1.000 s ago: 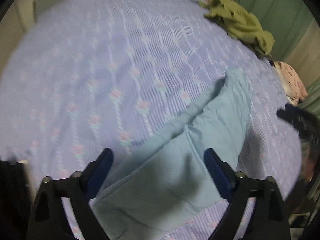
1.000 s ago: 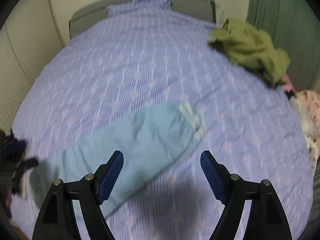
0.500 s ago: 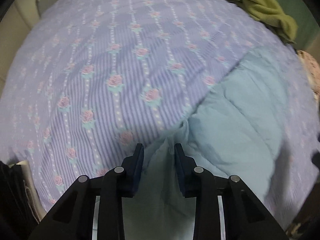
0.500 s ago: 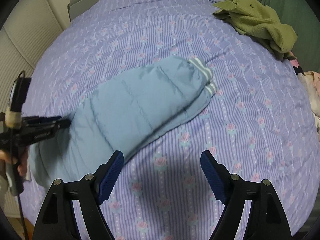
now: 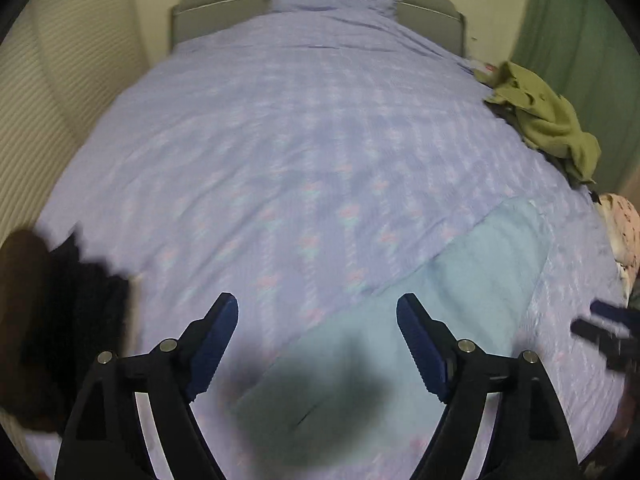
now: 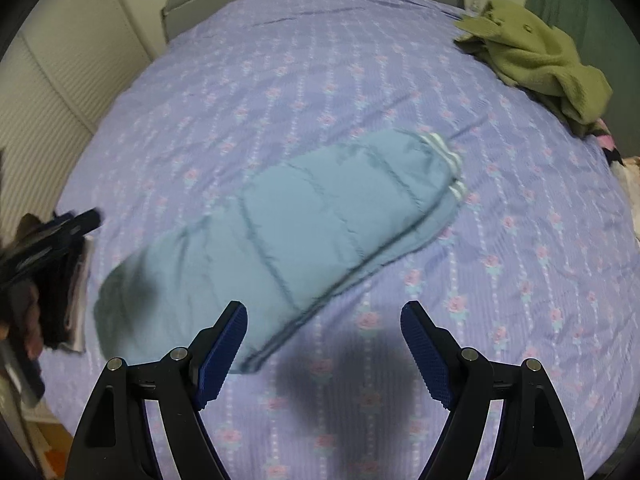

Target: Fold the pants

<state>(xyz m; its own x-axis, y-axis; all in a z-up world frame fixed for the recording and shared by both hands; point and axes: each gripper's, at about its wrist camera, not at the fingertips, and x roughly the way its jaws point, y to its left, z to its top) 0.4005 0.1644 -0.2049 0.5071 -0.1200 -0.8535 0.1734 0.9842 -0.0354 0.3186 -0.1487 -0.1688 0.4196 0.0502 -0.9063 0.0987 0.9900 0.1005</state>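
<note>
Light blue padded pants [image 6: 304, 232] lie folded lengthwise on the purple flowered bedspread [image 6: 320, 80], with striped cuffs [image 6: 444, 156] at the far right end. In the left wrist view the pants [image 5: 452, 296] stretch from below my left gripper [image 5: 318, 320] toward the right. The left gripper is open, empty and raised above the pants' near end. My right gripper [image 6: 324, 328] is open and empty above the bedspread just in front of the pants. The left gripper also shows blurred at the left edge of the right wrist view [image 6: 52, 236].
A crumpled olive-green garment [image 6: 536, 60] lies at the far right of the bed. A pink patterned cloth [image 5: 624, 232] sits at the right edge. Dark clothing [image 6: 60, 300] is stacked at the bed's left side. A grey headboard [image 5: 320, 0] is at the back.
My left gripper, shut on the pants' edge half a second ago, has opened, let go and lifted away. The right gripper stays open and has shifted slightly.
</note>
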